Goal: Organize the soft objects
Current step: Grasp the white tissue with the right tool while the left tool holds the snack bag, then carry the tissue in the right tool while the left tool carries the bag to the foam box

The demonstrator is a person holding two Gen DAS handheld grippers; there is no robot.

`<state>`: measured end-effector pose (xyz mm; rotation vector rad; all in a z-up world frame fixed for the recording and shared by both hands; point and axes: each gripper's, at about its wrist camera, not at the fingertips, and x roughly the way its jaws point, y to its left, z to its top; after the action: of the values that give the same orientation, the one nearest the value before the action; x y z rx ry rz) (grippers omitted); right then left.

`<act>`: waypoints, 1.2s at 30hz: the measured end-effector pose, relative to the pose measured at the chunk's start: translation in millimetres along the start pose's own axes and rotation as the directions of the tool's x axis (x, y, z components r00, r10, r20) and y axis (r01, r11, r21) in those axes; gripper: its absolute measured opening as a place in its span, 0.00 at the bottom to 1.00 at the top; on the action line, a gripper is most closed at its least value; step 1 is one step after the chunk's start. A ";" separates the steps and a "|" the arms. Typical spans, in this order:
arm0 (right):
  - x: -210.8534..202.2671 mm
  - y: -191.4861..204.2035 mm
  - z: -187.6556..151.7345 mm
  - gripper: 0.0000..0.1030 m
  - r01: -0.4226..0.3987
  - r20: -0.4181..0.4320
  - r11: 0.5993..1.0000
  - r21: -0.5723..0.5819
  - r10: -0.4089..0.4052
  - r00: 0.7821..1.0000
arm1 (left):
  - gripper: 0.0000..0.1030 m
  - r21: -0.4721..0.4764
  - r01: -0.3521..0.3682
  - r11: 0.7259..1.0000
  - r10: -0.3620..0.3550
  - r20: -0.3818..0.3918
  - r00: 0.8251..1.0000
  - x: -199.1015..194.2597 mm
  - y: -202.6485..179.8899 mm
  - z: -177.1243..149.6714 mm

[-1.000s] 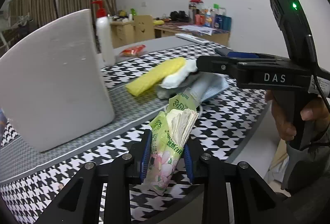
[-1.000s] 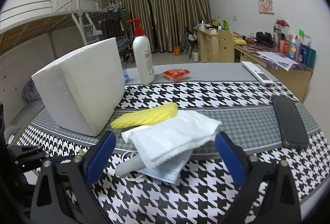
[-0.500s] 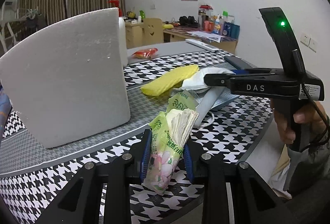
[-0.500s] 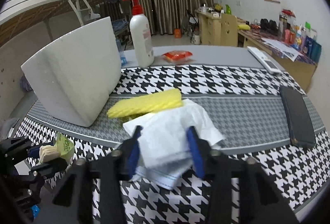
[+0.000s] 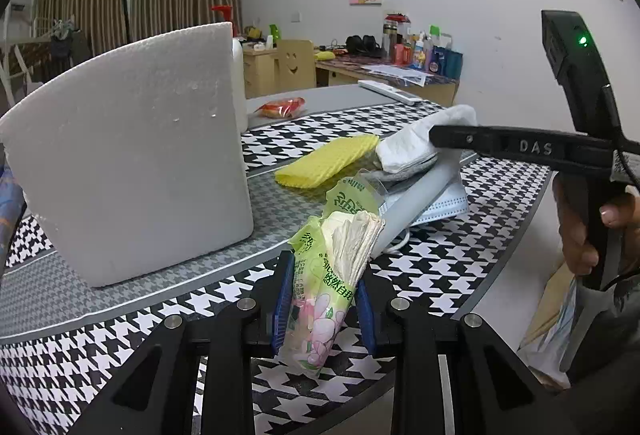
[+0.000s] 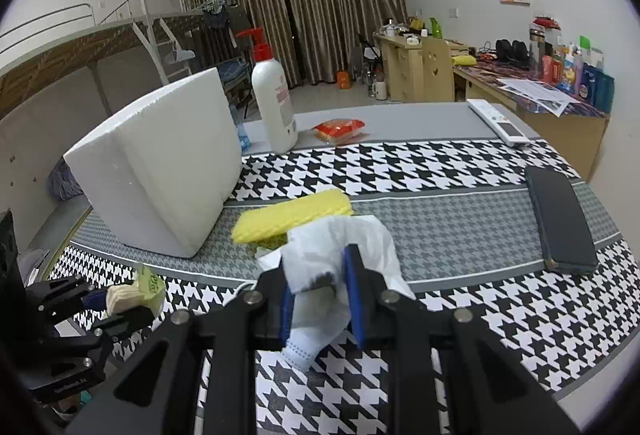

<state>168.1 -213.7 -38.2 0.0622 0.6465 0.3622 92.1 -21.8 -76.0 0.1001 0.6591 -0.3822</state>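
Observation:
My left gripper (image 5: 322, 309) is shut on a green tissue pack (image 5: 332, 267) and holds it above the table's near edge; it also shows in the right wrist view (image 6: 136, 291). My right gripper (image 6: 322, 299) is shut on a white crumpled cloth (image 6: 340, 247), seen from the side in the left wrist view (image 5: 416, 147). Under the cloth lie a face mask (image 5: 440, 207) and a yellow sponge (image 6: 292, 215). A white foam block (image 6: 160, 163) stands to the left.
A pump bottle (image 6: 274, 107) and a red snack packet (image 6: 340, 127) stand behind the foam block. A black phone (image 6: 560, 219) and a white remote (image 6: 498, 121) lie at the right of the houndstooth table (image 6: 440, 171).
My right gripper went from wide open to shut on the white cloth. My left gripper kept hold of the tissue pack and shifted a little.

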 end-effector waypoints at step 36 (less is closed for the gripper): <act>-65.9 26.0 31.0 0.04 -0.027 0.203 0.997 -0.069 0.041 0.978 | 0.30 -0.022 -0.069 0.997 0.072 0.170 0.983 -62.4 5.6 36.7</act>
<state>130.0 -210.6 29.0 0.0466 0.4298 0.4039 70.3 -4.7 -8.9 0.0743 0.4876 -0.3134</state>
